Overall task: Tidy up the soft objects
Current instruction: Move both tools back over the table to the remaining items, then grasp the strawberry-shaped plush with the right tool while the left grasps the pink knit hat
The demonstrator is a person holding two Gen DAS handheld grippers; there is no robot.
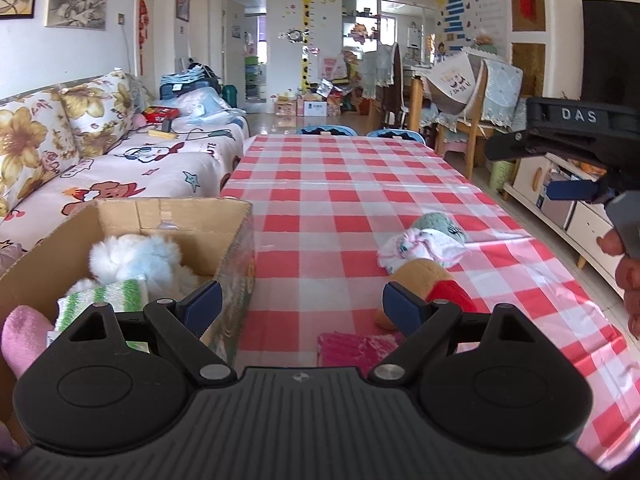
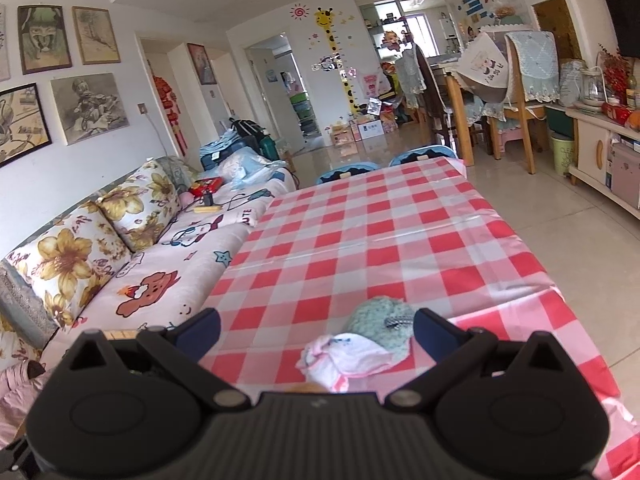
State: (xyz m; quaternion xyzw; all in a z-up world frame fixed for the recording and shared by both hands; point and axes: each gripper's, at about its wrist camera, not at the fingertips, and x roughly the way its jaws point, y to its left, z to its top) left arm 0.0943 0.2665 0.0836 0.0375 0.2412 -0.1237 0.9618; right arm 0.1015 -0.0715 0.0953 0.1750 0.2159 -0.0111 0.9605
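Note:
A cardboard box (image 1: 236, 216) at the near left of the table holds a white and blue fluffy toy (image 1: 136, 258), a green striped cloth (image 1: 106, 298) and a pink plush (image 1: 24, 338). My left gripper (image 1: 302, 306) is open beside the box's right wall, holding nothing. To its right lie a brown and red plush (image 1: 434, 284), a white and pink cloth (image 1: 420, 246), a teal knitted piece (image 1: 438, 224) and a magenta cloth (image 1: 352, 348). My right gripper (image 2: 316, 330) is open above the white and pink cloth (image 2: 348, 356) and the teal knitted piece (image 2: 378, 316), gripping nothing.
A red and white checked tablecloth (image 1: 340, 184) covers the long table. A sofa with flowered cushions (image 1: 100, 160) runs along its left side. Blue stools (image 2: 348, 170) stand at the far end, wooden chairs (image 2: 520, 120) and a low cabinet (image 2: 600, 160) to the right. A hand (image 1: 628, 272) holds the right gripper.

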